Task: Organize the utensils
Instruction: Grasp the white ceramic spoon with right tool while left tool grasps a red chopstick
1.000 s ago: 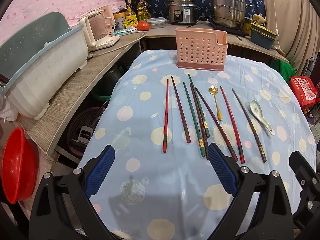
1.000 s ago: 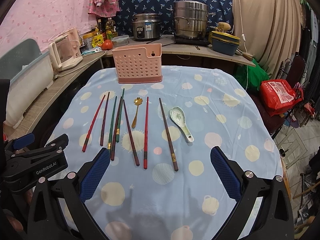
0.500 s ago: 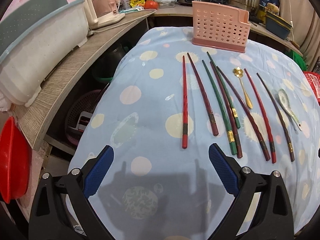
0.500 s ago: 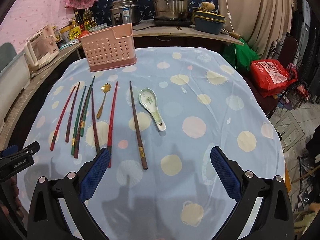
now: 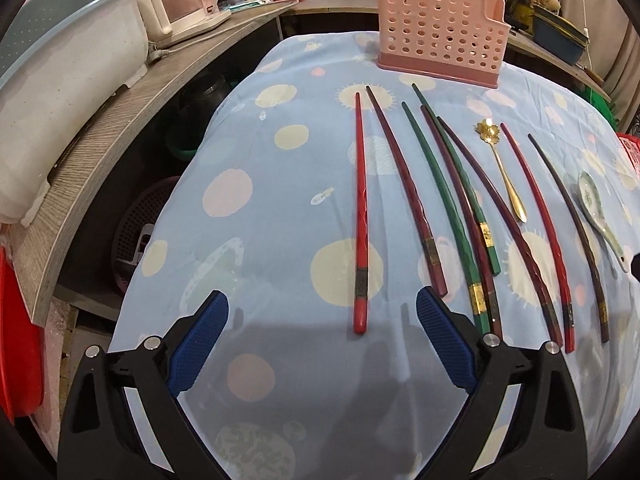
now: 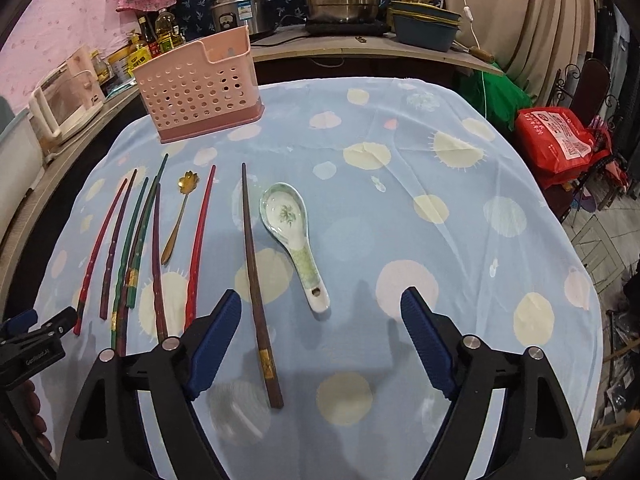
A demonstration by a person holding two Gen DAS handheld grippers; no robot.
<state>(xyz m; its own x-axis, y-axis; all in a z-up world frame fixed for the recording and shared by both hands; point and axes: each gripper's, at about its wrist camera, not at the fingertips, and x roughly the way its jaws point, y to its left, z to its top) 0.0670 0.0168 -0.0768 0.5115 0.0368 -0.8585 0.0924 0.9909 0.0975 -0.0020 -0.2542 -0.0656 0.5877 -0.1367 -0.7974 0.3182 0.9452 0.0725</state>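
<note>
Hovering over the dotted blue tablecloth [image 6: 400, 208], the right gripper [image 6: 320, 328] is closing around the dark brown chopstick's [image 6: 256, 280] thick end — pads not touching. The left gripper [image 5: 320, 332] gapes, empty, before the bright red chopstick [image 5: 361, 216]. A pink perforated plastic holder [image 5: 440, 52] stands beyond.

On the bench [image 6: 440, 208] the basket [image 6: 200, 92] stands at 11 o'clock. The chopsticks [image 6: 252, 264] lie side by side toward 8 o'clock, the small spoon [image 6: 178, 216] among them. The soup spoon [image 6: 292, 232] lies just right of the last chopstick.
</note>
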